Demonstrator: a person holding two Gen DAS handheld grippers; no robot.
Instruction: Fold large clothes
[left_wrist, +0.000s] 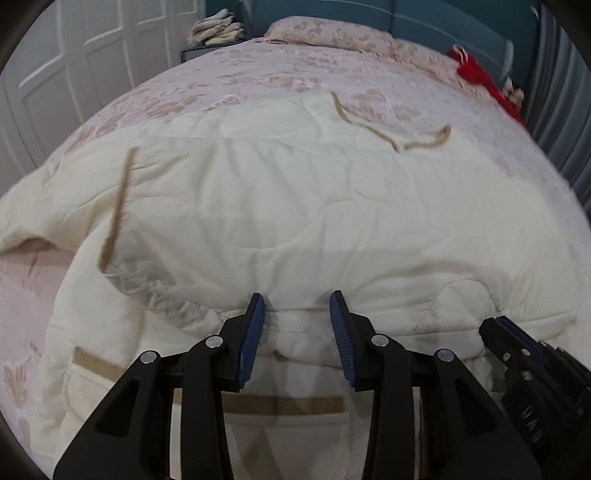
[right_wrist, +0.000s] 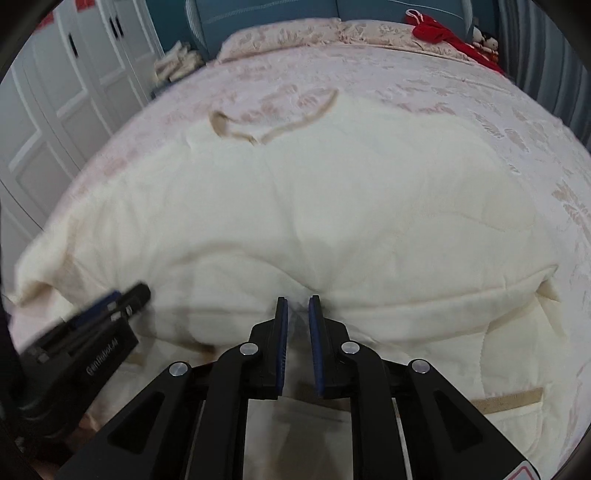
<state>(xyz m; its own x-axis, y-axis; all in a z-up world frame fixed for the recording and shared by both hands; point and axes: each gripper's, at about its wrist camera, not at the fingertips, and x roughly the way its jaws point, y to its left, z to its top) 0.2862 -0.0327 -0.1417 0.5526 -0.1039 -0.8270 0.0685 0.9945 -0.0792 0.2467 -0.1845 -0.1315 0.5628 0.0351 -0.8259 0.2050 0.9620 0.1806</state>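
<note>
The left gripper (left_wrist: 297, 299) has its 2 blue pads spread apart, tips resting at the thick near fold of the cream quilted comforter (left_wrist: 295, 206); nothing is pinched between them. The right gripper (right_wrist: 298, 301) has its pads drawn nearly together, and they seem to nip a thin pucker of the comforter's edge, though blur leaves this uncertain.

The comforter lies bunched across the near half of the bed (left_wrist: 258, 77), its tan binding strip (left_wrist: 114, 210) trailing on top. It looks soft, puffy and bulky, light for its size, prone to sag and slide. Best hold: the stitched, bound edge near the corners, 1 gripper at each, not the padded middle.
</note>
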